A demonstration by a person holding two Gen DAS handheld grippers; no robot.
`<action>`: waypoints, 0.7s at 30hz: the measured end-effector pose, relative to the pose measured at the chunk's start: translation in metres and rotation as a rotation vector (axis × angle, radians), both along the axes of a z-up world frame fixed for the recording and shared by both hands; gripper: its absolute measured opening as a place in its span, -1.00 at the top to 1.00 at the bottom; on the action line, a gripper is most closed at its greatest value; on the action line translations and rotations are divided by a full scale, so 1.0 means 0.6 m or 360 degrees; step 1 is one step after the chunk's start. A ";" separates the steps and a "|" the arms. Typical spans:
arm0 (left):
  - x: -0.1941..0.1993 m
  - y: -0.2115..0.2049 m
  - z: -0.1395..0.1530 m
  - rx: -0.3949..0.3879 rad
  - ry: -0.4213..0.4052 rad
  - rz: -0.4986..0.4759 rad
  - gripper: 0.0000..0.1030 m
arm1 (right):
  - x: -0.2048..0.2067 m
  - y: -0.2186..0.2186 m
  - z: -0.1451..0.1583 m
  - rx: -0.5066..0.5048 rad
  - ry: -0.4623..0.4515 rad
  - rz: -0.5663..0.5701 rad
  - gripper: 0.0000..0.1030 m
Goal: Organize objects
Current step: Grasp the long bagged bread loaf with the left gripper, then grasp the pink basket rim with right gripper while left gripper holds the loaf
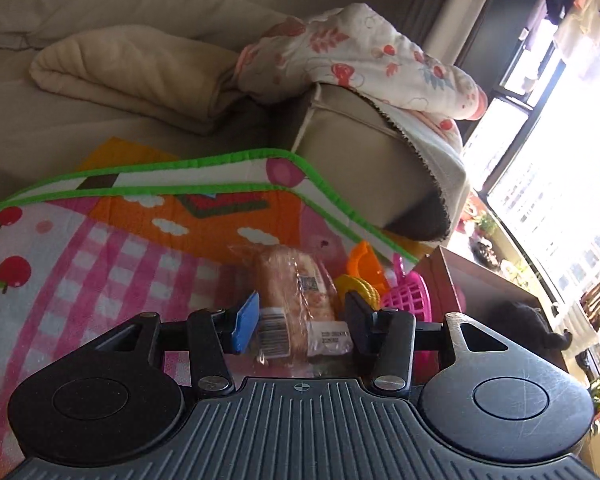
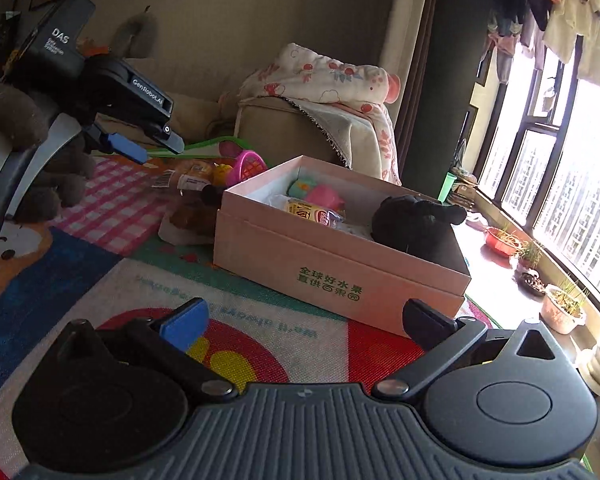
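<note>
My left gripper (image 1: pixel 300 316) is open, its jaws on either side of a wrapped bread packet (image 1: pixel 296 292) that lies on the play mat; I cannot tell if the pads touch it. The packet also shows in the right wrist view (image 2: pixel 188 176), below the left gripper (image 2: pixel 152 148). My right gripper (image 2: pixel 304 320) is open and empty, low over the mat in front of a pink cardboard box (image 2: pixel 340 280). The box holds a black plush toy (image 2: pixel 416 220), a yellow snack packet (image 2: pixel 312 212) and pink and green toys (image 2: pixel 320 192).
A yellow toy (image 1: pixel 364 288), an orange toy (image 1: pixel 366 264) and a pink toy basket (image 1: pixel 410 300) lie right of the bread. A beige sofa (image 1: pixel 360 136) with a floral blanket (image 1: pixel 364 56) stands behind. A brown plush (image 2: pixel 16 120) is at left. Plant pots (image 2: pixel 560 308) line the windowsill.
</note>
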State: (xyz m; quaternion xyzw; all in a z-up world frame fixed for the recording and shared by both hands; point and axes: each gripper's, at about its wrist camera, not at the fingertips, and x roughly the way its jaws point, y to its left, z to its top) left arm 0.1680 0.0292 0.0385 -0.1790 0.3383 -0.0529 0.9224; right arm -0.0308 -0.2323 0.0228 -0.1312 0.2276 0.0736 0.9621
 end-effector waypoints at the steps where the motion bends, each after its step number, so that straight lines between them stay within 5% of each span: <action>1: 0.021 -0.006 -0.007 0.0053 0.0052 0.0007 0.00 | 0.000 -0.003 0.001 0.0014 0.0000 -0.0007 -1.00; 5: 0.061 -0.024 -0.034 0.0186 0.0085 0.0066 -0.37 | 0.005 -0.019 0.002 0.0101 0.0032 -0.0040 -1.00; 10: 0.070 -0.055 -0.048 0.0226 0.0104 -0.0036 -0.36 | 0.025 -0.023 -0.004 0.0142 0.0161 0.0001 -1.00; 14: 0.055 -0.053 -0.048 0.0198 0.0082 -0.0073 -0.05 | 0.033 -0.022 -0.008 0.0146 0.0214 0.0001 -1.00; 21: -0.068 0.010 -0.048 0.0179 0.0030 -0.0168 -0.01 | 0.051 -0.028 -0.010 0.0204 0.0313 0.0022 -1.00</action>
